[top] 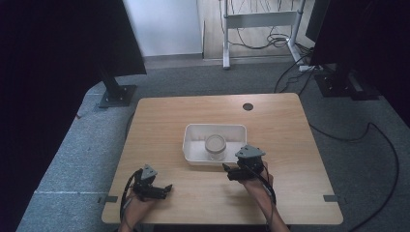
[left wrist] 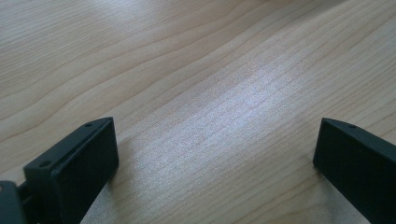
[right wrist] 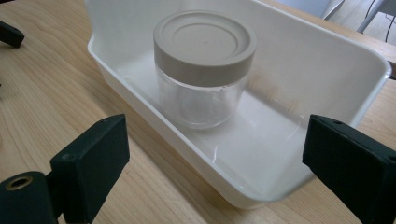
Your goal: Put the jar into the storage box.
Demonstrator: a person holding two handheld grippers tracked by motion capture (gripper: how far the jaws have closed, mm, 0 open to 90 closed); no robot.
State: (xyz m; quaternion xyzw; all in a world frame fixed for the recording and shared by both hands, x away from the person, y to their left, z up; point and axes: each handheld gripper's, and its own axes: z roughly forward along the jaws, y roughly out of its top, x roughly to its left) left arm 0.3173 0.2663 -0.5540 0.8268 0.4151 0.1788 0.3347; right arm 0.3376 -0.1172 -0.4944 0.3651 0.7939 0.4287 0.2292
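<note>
Grippers both stood open and empty when I looked down from the high view. At the lower left of that frame my left gripper (top: 168,187) lay low on the table (top: 290,125), jaws wide over bare wood, well apart from everything. Toward the middle sat the tray (top: 191,145), its long axis running across the frame, with the jar (top: 215,146) standing upright inside it, lid (right wrist: 204,41) on. Just right of that, my right gripper (top: 226,168) was the nearer one, its jaws spread wide and pointed at the tray's near wall. In the right gripper view the jar (right wrist: 201,70) lay straight ahead and up between the jaws, beyond the tray (right wrist: 280,60) rim, so I judged the reach would have to clear that wall first.
</note>
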